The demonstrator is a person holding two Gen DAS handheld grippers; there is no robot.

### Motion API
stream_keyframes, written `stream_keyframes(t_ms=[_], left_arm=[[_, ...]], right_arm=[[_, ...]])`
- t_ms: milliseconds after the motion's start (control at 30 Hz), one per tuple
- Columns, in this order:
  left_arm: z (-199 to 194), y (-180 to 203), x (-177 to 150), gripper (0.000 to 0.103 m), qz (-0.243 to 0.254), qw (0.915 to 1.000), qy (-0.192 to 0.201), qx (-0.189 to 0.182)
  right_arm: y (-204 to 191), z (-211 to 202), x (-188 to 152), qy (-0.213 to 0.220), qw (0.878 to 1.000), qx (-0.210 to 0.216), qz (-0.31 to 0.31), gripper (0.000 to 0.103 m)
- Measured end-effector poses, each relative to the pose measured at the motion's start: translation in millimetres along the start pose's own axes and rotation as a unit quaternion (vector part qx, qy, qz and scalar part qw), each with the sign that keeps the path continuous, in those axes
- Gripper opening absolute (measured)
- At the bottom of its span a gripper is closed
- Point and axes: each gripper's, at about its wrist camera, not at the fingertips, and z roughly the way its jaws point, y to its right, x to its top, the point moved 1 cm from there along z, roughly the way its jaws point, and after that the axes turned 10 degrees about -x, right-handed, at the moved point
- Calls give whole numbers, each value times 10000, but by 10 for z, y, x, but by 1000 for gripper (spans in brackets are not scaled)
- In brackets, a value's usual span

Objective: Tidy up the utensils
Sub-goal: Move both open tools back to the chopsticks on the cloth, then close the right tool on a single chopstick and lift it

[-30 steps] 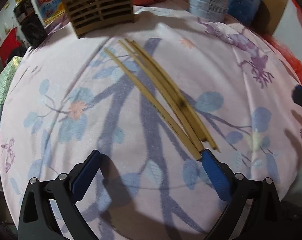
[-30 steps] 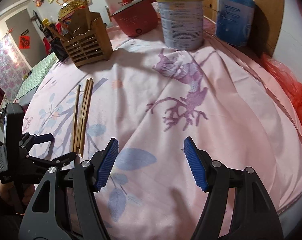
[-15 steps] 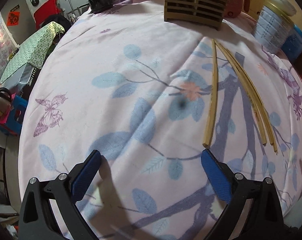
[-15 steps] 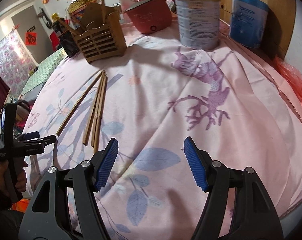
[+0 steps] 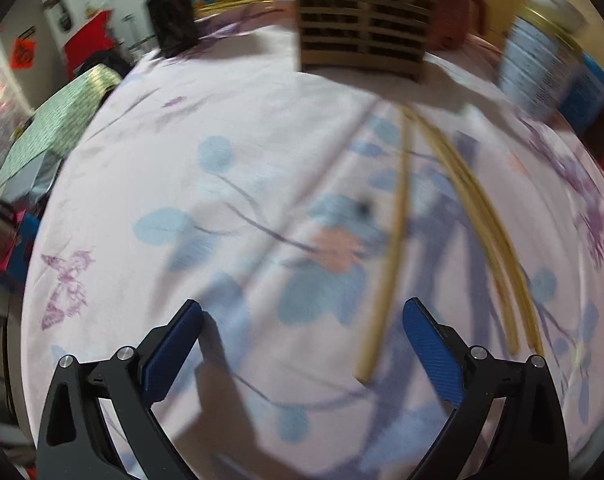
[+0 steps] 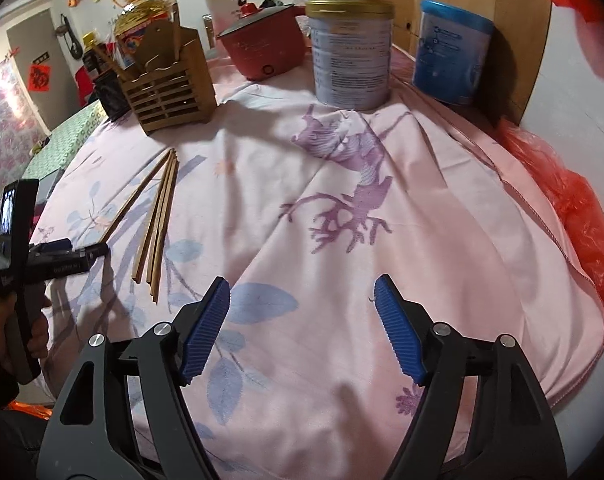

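Observation:
Several bamboo chopsticks lie on the pink floral tablecloth. In the left wrist view one single chopstick [image 5: 390,256] runs toward me, its near end between my open jaws; the others [image 5: 482,216] lie to its right. My left gripper [image 5: 302,320] is open and empty just above the cloth. It also shows in the right wrist view [image 6: 74,256], at the near end of the chopsticks [image 6: 158,216]. My right gripper [image 6: 302,312] is open and empty over the cloth, right of the chopsticks. A slatted wooden utensil holder [image 5: 362,36] [image 6: 170,92] stands at the back.
At the back stand a red electric pot [image 6: 266,48], a large tin [image 6: 352,60] with a bowl on top, a blue canister [image 6: 450,52] and oil bottles [image 6: 142,20]. A red plastic bag [image 6: 582,216] hangs off the table's right edge. A dark jar [image 5: 172,16] stands back left.
My left gripper has swung round and moved in, so the single chopstick's near end now lies between its open jaws. The right gripper has drawn slightly closer to the table's back.

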Motion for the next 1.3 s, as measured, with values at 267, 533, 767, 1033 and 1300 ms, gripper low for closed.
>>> stream_keyframes(t_ms=[267,533,767,1033,1300], left_arm=[[-95,-446,31,98,-459,9988,-34,193],[-335,-609,-384,98,-404,9989,23,228],[-373,-617,-478,99,-378,9989,116,242],[-385,-618,-511,99,-327,9990,220,222],[-387,-625,-498,99,-349,9988,245,241]], right_arm=[[-438,34,86,68,9979,446,-460,73],[-1159,261,63,-349,9838,1264,-1225,71],[-1151,550,136,-639,9885,1205,-660,63],[-1222,740,155,-815,9885,914,-890,63],[-1274,751,143,-580,9881,609,-1287,61]])
